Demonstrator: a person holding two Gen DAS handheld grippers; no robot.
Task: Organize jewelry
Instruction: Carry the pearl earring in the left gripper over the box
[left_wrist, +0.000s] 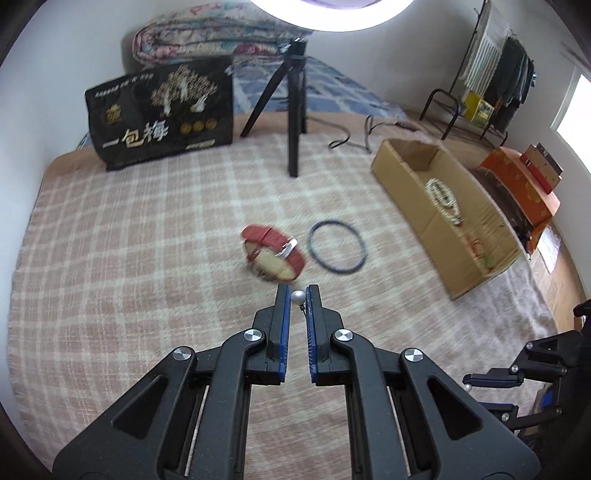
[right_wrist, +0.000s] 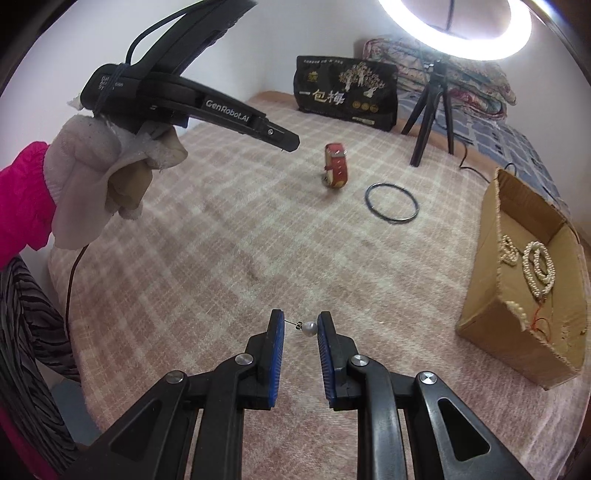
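Each gripper, left and right, pinches a pearl earring at the tips; a jolt could drop it before the cardboard box.

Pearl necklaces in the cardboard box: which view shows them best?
Right wrist view: the pearl necklaces lie close, loops and beads distinct in the open cardboard box. Left wrist view shows them farther off, as one blurred pale heap.
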